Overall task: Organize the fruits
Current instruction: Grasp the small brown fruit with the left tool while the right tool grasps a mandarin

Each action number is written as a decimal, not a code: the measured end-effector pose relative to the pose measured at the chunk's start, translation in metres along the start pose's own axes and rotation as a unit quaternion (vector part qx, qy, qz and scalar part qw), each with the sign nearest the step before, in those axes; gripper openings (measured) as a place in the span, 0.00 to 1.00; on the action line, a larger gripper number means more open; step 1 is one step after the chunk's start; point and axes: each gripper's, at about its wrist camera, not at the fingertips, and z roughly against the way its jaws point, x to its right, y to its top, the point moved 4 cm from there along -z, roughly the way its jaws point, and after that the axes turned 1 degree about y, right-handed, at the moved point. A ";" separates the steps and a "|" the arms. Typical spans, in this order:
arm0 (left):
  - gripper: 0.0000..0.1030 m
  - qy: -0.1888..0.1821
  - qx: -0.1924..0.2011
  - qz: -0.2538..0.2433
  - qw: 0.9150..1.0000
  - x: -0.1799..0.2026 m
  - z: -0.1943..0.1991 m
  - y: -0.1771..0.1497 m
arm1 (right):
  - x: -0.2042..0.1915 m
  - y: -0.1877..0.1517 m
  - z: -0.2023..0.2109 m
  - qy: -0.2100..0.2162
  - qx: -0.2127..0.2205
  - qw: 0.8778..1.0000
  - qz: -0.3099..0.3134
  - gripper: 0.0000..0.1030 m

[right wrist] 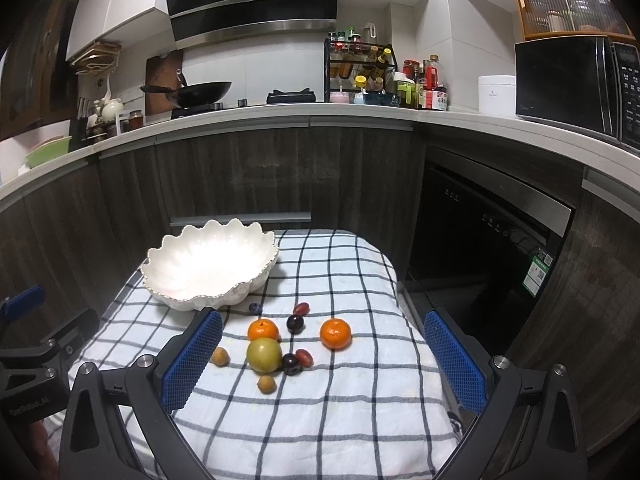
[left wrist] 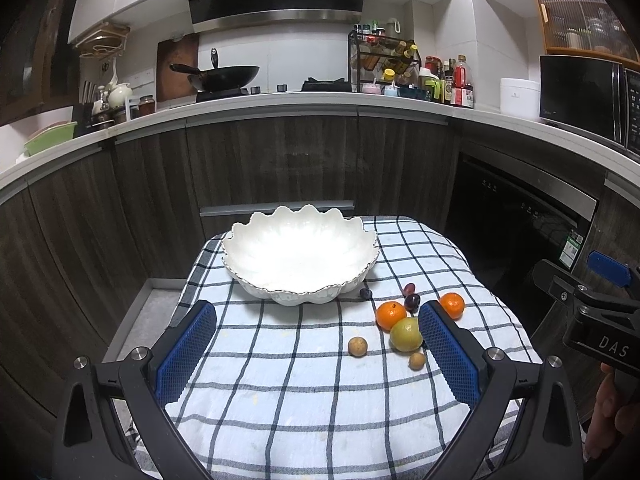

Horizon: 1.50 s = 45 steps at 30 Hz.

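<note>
Fruits [right wrist: 276,342] are lying loose on the checked cloth [right wrist: 320,420] beside the empty white bowl [right wrist: 208,268]; the left gripper [left wrist: 318,340] and right gripper [right wrist: 322,346] are hovering wide apart, holding nothing; round fruit is likely rolling off if nudged.

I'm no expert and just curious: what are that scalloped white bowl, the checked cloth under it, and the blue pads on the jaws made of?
The bowl looks like glazed ceramic: glossy white, with a thin metallic-looking trim on its scalloped rim. The cloth seems woven cotton, like a tea towel: matte, soft folds, dark grid lines. The pads look like rubber or soft plastic with a fine grid texture; which one, I cannot tell.
</note>
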 end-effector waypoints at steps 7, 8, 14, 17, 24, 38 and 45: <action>1.00 -0.005 -0.002 -0.006 1.000 0.005 -0.013 0.008 | 0.003 0.011 -0.012 0.000 -0.004 1.000 -0.005 0.99; 1.00 -0.006 -0.003 -0.007 1.000 0.005 -0.014 0.008 | 0.003 0.011 -0.014 0.000 -0.007 1.000 -0.005 0.99; 1.00 -0.012 -0.008 -0.016 1.000 0.009 -0.028 0.014 | 0.004 0.016 -0.026 -0.004 -0.012 1.000 0.000 0.99; 1.00 -0.010 -0.012 -0.020 1.000 0.010 -0.035 0.017 | 0.006 0.019 -0.033 -0.002 -0.015 1.000 -0.002 0.99; 1.00 -0.012 -0.030 -0.031 0.999 0.012 -0.055 0.016 | 0.005 0.015 -0.056 0.001 -0.037 0.999 -0.002 0.99; 0.97 -0.012 -0.061 -0.034 0.997 0.022 -0.096 0.007 | 0.008 0.009 -0.099 -0.002 -0.073 0.997 -0.004 0.99; 0.95 -0.019 -0.077 -0.043 0.996 0.028 -0.112 -0.001 | 0.015 0.003 -0.123 -0.009 -0.094 0.996 0.001 0.99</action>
